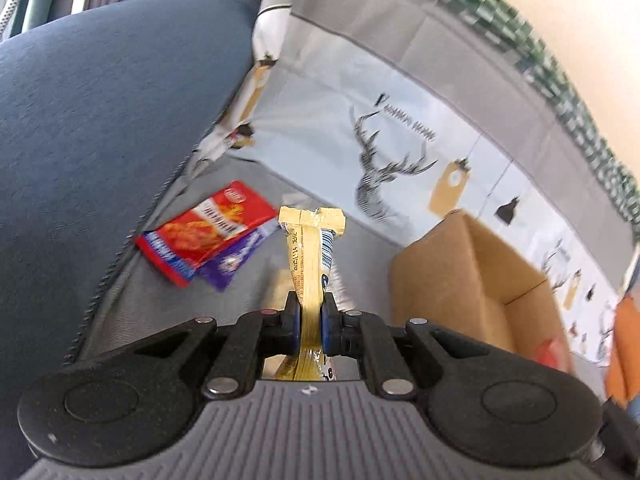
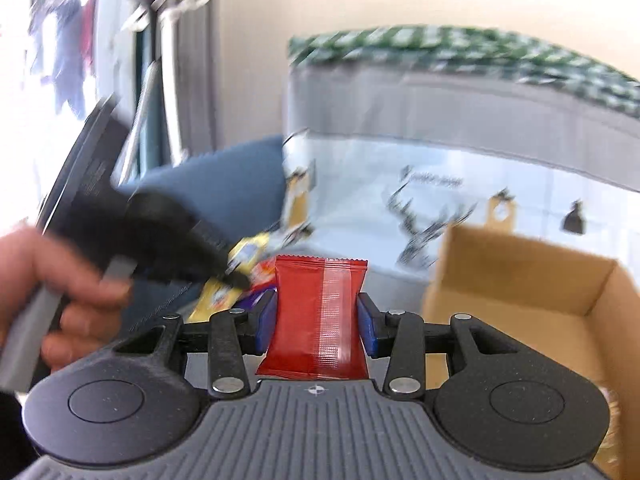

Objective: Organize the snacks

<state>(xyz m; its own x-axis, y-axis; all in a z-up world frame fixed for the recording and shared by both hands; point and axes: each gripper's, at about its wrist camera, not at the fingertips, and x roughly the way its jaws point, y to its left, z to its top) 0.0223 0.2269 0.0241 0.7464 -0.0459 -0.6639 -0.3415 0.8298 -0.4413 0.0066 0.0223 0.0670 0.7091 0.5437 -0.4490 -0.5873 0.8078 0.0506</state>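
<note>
The left gripper (image 1: pixel 310 320) is clamped tight on a gold snack stick (image 1: pixel 310 256), a slim foil sachet standing on edge between the blue pads, its crimped flat end pointing away from the claw and a barcode strip along one side. The right gripper (image 2: pixel 317 320) is closed on a red snack packet (image 2: pixel 320 316), a glossy pillow pouch with a zigzag top seam and a paler back seam running down it; the pads press into its sides so it pinches at the waist.

Past the gold stick, a red-and-orange sachet (image 1: pixel 208 232) lies over a purple packet (image 1: pixel 234 258) on the grey seat cushion (image 1: pixel 256 184), close to the cushion's left edge where it meets a blue upholstered armrest (image 1: pixel 100 120). An open cardboard box (image 1: pixel 472 280), matte brown, sits toward the cushion's right side, near the back cover printed with a stag (image 1: pixel 380 168).

Only the right wrist view shows the person's left hand (image 2: pixel 60 300) around the grey handle of the other tool, heavily blurred, and the box's interior walls (image 2: pixel 532 280). Only the left wrist view shows the two loose packets clearly
</note>
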